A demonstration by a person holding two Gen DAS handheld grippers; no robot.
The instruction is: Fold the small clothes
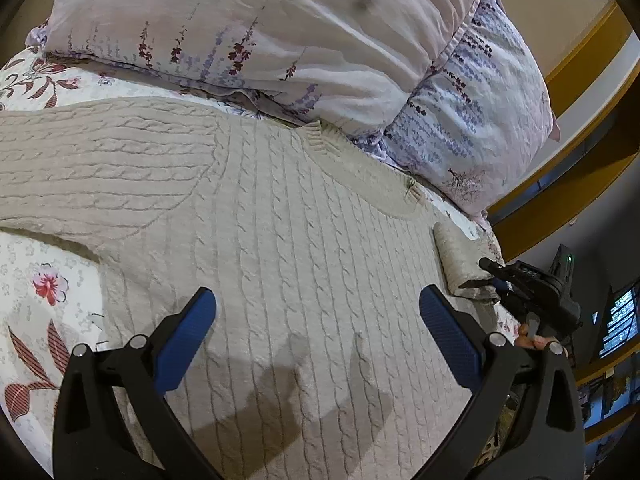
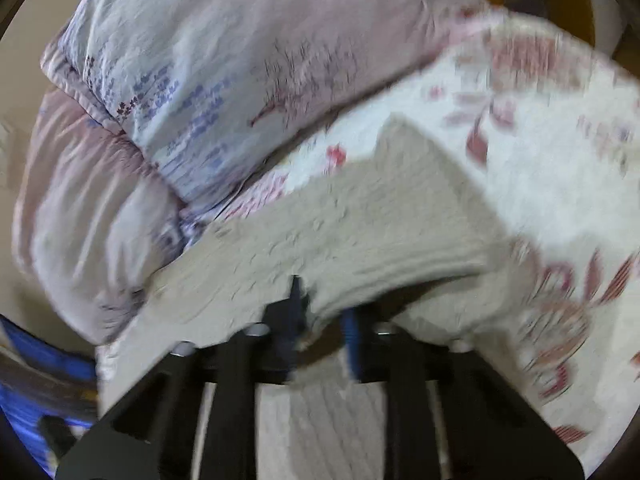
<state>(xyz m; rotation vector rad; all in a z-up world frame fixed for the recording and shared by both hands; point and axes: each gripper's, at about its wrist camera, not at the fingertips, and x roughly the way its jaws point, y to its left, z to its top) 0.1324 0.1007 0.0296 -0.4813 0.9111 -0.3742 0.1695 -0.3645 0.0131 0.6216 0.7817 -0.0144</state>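
The right gripper (image 2: 320, 316) pinches the sweater's (image 1: 304, 248) right sleeve (image 2: 360, 216) — the sleeve fold is under way. Left gripper (image 1: 316, 336) hovers spread over the body. Next, I judge — lay the sleeve leftward across the chest.

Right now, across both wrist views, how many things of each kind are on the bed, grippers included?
Sweater, beige cable-knit: 1
Pillows, lavender print: 2, the upper pillow and the lower pillow
Floral bedsheet: 1
Grippers: 2, the left gripper with jaws open, the right gripper shut on the sweater sleeve
Total: 6
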